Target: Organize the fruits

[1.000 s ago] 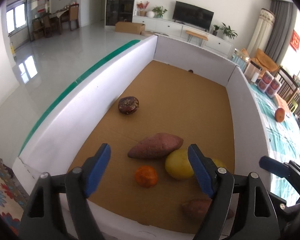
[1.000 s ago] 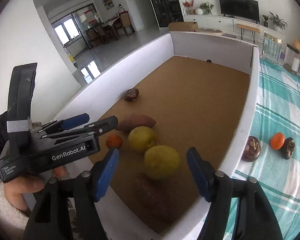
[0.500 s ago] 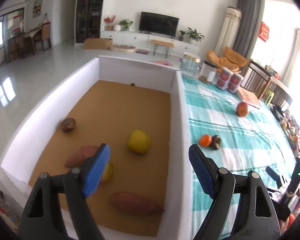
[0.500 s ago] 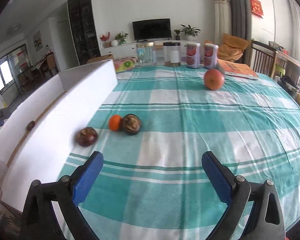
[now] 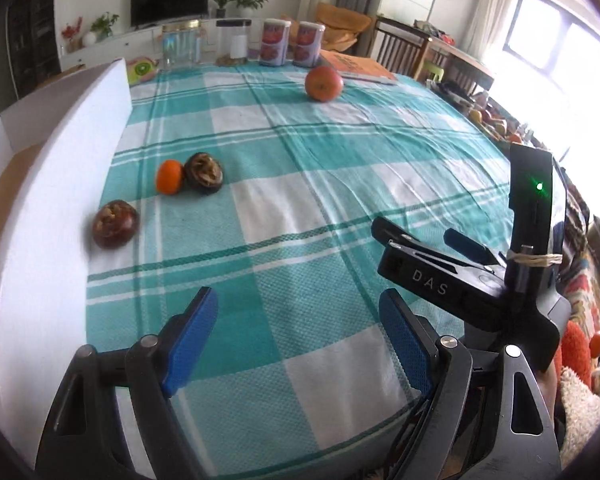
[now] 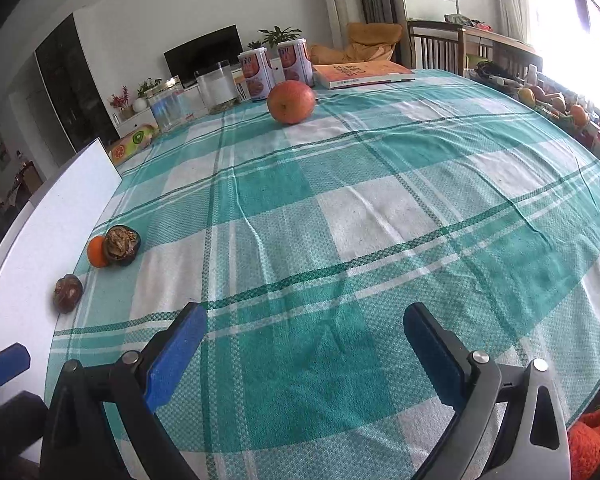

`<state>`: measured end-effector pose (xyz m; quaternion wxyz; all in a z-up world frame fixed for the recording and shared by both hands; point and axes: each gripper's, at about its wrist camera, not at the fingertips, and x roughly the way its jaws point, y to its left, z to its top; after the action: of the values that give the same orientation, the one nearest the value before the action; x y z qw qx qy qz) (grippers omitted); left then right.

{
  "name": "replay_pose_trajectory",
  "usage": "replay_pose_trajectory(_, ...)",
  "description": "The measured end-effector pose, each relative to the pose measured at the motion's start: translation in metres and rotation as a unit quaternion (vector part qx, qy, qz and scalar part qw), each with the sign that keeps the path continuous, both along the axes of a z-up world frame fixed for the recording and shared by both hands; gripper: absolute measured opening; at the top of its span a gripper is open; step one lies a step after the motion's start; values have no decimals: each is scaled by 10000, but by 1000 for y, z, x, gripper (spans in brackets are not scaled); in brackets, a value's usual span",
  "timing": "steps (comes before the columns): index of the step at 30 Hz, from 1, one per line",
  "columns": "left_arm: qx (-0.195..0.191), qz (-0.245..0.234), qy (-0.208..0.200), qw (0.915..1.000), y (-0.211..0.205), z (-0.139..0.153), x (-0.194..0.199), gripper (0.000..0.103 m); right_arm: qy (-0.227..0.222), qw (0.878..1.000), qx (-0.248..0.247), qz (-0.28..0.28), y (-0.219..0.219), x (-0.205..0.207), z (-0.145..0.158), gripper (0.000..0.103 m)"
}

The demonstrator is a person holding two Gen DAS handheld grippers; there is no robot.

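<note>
On the teal checked tablecloth [image 5: 300,200] lie a small orange [image 5: 169,176], a dark mangosteen [image 5: 204,171] touching it, and a second mangosteen [image 5: 114,224] against the white box wall [image 5: 52,208]. A large orange [image 5: 323,84] sits far back. The right wrist view shows the same small orange [image 6: 96,252], the two mangosteens [image 6: 121,245] [image 6: 68,293] and the large orange [image 6: 291,102]. My left gripper [image 5: 300,336] is open and empty over the near cloth. My right gripper [image 6: 304,356] is open and empty; its body [image 5: 472,280] shows at the right of the left wrist view.
Two red cans [image 6: 276,68], glass jars [image 6: 218,92] and an orange book [image 6: 360,74] stand along the table's far edge. A fruit-printed packet [image 6: 134,142] lies by the box's far corner. More fruit sits at the table's right edge [image 6: 556,106].
Both grippers have swung right, from over the box with its sweet potatoes and yellow fruits to over the tablecloth. Both stayed open and empty.
</note>
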<state>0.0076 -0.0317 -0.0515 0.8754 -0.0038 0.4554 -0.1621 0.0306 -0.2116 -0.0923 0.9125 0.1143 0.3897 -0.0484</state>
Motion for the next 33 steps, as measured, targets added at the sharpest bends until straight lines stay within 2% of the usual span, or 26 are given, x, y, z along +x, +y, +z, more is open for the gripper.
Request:
replay_pose_trajectory(12,98,265,104,9995,17,-14,8,85,142,9998,114,-46,-2,4,-8,98)
replay_pose_trajectory(18,197,205,185,9994,15,-22,5,85,161,9996,206,-113,-5,4,-9,98)
replay_pose_trajectory(25,426,252,425,9979,9,-49,1,84,64,9989,409,-222,-15,-1,-7,98)
replay_pose_trajectory(33,402,555,211,9974,26,-49,12,85,104,9984,501,-249,-16,1,-9,98)
